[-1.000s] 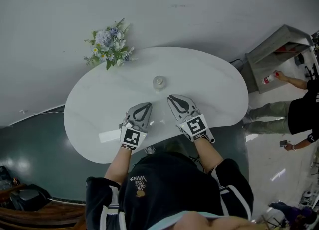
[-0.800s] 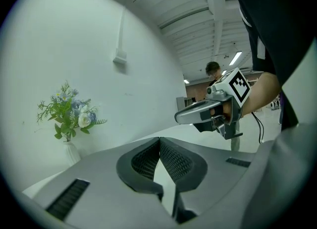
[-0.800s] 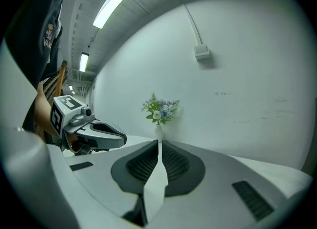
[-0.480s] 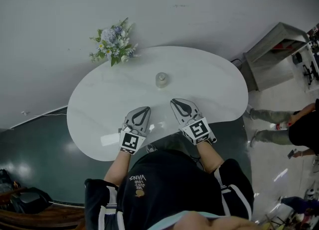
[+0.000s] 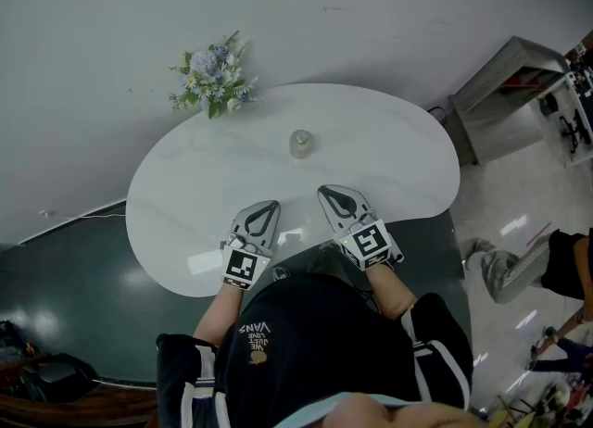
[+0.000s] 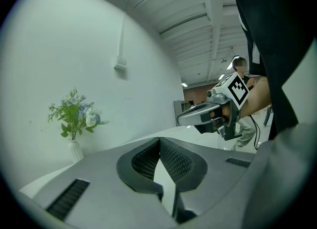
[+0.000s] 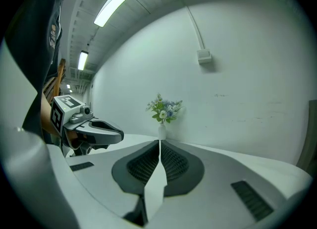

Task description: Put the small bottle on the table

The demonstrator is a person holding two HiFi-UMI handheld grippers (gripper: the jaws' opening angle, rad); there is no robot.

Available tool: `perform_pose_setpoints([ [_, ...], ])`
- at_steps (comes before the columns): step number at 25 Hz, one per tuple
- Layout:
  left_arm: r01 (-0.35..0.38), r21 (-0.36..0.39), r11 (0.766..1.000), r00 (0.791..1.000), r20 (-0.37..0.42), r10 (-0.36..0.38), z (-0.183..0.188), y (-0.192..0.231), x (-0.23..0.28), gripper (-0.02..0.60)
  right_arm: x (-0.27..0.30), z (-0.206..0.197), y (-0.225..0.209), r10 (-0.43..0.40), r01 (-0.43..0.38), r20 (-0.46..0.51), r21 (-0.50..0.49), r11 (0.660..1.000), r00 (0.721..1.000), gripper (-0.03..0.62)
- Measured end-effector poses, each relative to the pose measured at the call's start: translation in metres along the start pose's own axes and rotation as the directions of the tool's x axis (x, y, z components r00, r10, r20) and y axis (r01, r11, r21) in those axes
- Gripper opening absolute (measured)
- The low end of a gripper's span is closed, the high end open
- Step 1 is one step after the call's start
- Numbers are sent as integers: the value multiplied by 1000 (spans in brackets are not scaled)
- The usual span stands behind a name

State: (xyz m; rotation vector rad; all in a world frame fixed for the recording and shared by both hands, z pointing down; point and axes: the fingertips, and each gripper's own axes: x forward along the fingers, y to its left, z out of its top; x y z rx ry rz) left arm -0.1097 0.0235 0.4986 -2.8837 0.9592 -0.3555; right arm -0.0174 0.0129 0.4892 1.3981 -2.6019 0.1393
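On the table (image 5: 185, 222) stands the small bottle (image 5: 299, 144); left claw (image 5: 271, 204), right claw (image 5: 325, 191) (both empty) closed.

The head view looks steeply down from above onto the whole table (image 5: 398, 153), the left gripper (image 5: 271, 206) and the right gripper (image 5: 326, 191). Each gripper view sits low, close behind its own jaws, facing nearly level across the tabletop. Both share the flower vase (image 6: 74, 149) and the wall (image 6: 59, 49), and each catches the other gripper.
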Motion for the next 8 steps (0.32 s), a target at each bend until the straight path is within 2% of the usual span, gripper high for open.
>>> perform_pose_setpoints([
  [8,11,-7,1000,1000,14,-11,0,-5,-12,20,-7,0,13,-13,13,6,1,1000,1000,48],
])
